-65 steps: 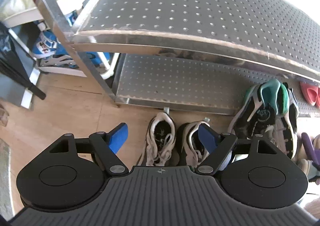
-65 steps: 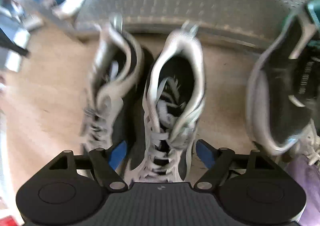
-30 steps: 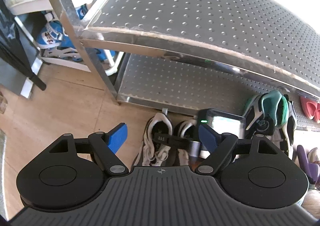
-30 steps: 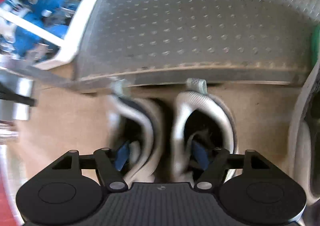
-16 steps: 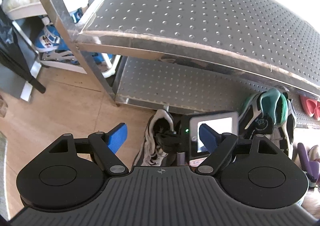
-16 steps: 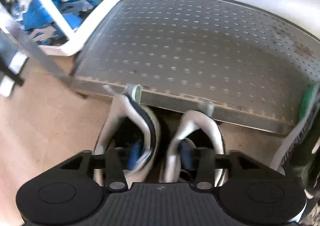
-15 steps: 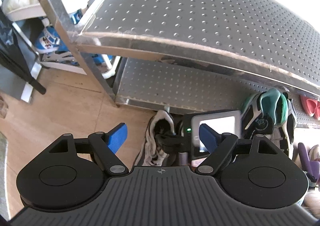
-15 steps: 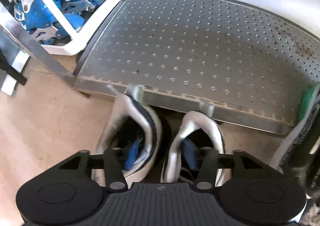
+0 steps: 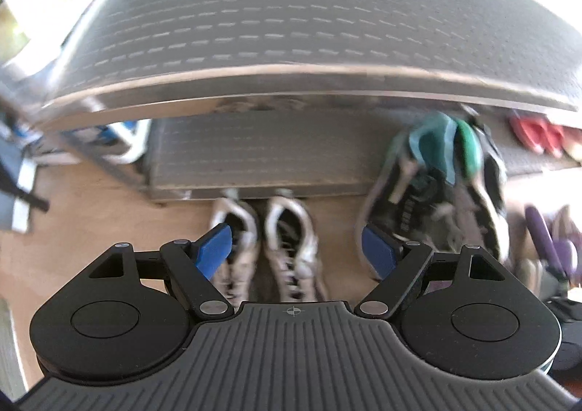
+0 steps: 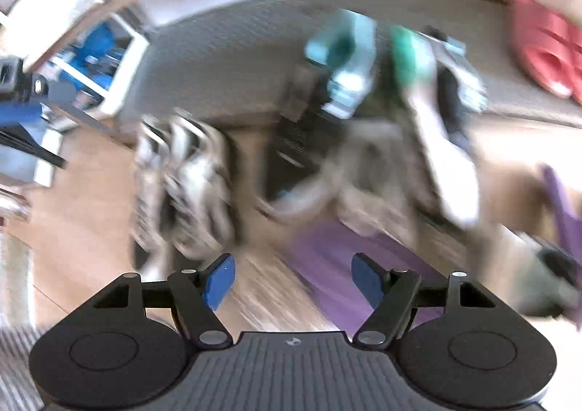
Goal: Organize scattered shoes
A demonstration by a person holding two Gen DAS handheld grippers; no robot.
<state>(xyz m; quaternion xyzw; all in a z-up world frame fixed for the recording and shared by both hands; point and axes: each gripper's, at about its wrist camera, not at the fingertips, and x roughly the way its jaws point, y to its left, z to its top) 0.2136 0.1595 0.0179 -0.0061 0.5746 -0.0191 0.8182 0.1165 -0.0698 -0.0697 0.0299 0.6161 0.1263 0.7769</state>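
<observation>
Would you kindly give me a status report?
Both grippers open, empty. White sneakers paired on floor. Dark sneakers heaped beside them.

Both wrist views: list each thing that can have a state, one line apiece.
left gripper: open, empty.
right gripper: open, empty.
grey sneaker pair: side by side on the floor, heels at the lower shelf edge.
black-and-teal shoes: heaped, leaning on the lower shelf.
red slippers: on the shelf.
</observation>
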